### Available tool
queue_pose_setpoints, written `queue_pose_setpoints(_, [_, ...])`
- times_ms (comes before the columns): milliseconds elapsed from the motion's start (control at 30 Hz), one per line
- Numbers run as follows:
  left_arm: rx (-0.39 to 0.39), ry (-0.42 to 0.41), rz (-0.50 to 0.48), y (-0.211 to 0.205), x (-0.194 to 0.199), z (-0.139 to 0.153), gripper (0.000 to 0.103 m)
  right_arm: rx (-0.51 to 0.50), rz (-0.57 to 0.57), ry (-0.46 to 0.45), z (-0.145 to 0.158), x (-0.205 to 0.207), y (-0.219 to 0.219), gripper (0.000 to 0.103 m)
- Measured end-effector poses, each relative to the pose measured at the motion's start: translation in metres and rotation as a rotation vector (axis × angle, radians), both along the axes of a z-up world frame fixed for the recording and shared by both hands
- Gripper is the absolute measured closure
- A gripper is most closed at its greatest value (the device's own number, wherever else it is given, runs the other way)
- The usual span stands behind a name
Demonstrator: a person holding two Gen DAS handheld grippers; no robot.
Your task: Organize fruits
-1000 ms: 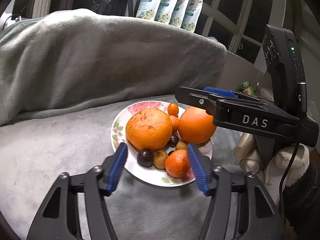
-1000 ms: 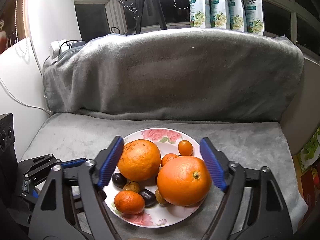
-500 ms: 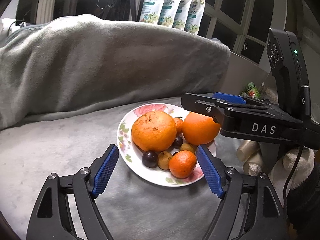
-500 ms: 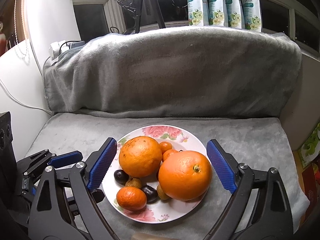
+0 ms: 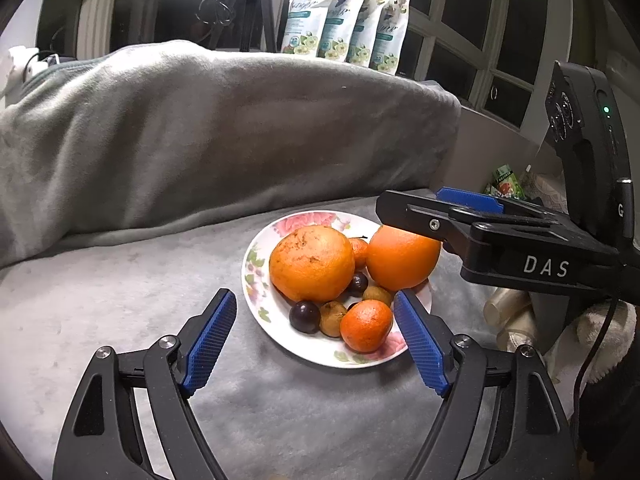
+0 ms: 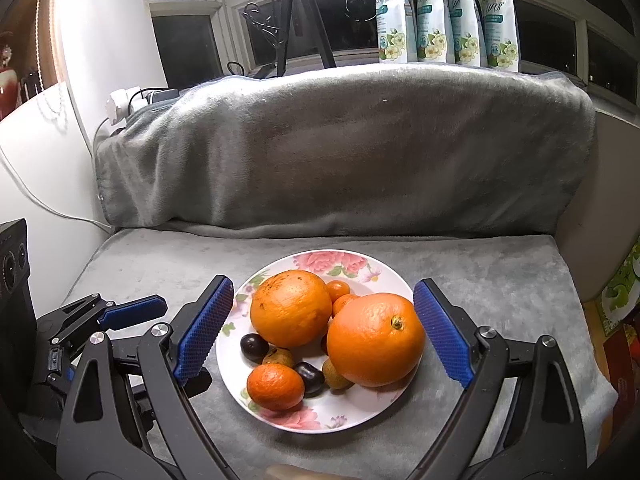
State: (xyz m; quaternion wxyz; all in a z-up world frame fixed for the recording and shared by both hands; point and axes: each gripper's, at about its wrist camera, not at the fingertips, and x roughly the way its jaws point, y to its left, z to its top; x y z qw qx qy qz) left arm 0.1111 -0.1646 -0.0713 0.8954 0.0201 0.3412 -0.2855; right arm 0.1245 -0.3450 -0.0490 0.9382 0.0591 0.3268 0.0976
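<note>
Oranges and small fruits fill the floral plate; left gripper and right gripper both gape, empty.

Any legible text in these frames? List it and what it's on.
"DAS": white letters on the side of the right gripper, seen from the left wrist.
"G": on the black handle behind it.
Pouches on the windowsill: printed labels, too blurred to read.
Green packet at right: print too small to read.
</note>
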Motion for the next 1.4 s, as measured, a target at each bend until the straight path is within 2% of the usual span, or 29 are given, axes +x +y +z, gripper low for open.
queue_pose_setpoints(233, [0.003,-0.013,0.007,0.002,-0.004,0.004,0.021,-0.008,0.004,-0.012,0.003,-0.008,0.002,0.003])
queue_pose_setpoints(867, [0.020,-0.066,0.044,0.016,-0.027,0.017,0.021,-0.017,-0.048,-0.091,0.021,-0.046,-0.002,0.000])
queue_pose_setpoints(1233, [0.036,-0.110,0.107,0.035,-0.044,0.025,0.021,-0.079,-0.196,-0.088,0.025,-0.072,0.003,0.000])
queue_pose_setpoints(1400, [0.031,-0.118,0.135,0.045,-0.052,0.029,0.021,-0.162,-0.279,-0.102,0.025,-0.082,0.008,0.000])
